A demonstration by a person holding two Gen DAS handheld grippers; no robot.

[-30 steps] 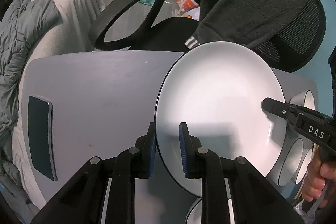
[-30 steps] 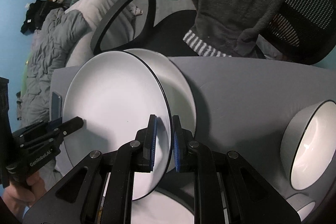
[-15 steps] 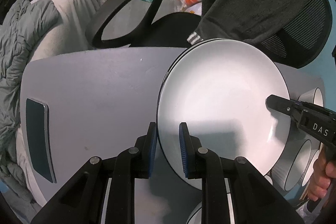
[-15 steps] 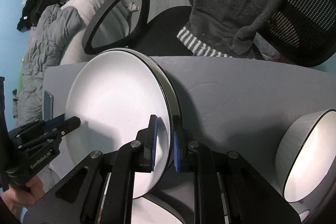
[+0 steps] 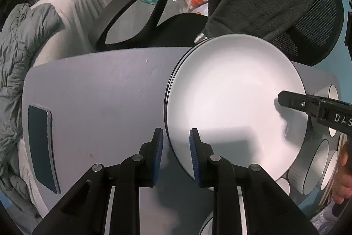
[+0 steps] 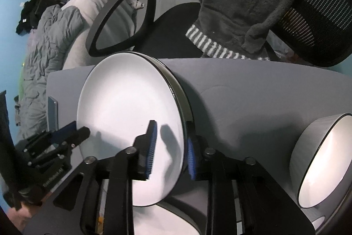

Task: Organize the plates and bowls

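lower plate [image 6: 187, 102] mostly hidden under top plate [image 6: 129, 116]; bowl [image 6: 319, 160] cut by frame edge.

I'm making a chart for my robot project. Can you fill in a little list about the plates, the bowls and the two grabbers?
plates: white plate resting on another plate
bowls: on table, bowl right of plates
left gripper: opening, plate rim between pads
right gripper: opening, plate rim between pads

Two wrist fisheyes, close above the table [image 5: 99, 89], facing steeply down, sharing the plate [image 5: 233, 98]
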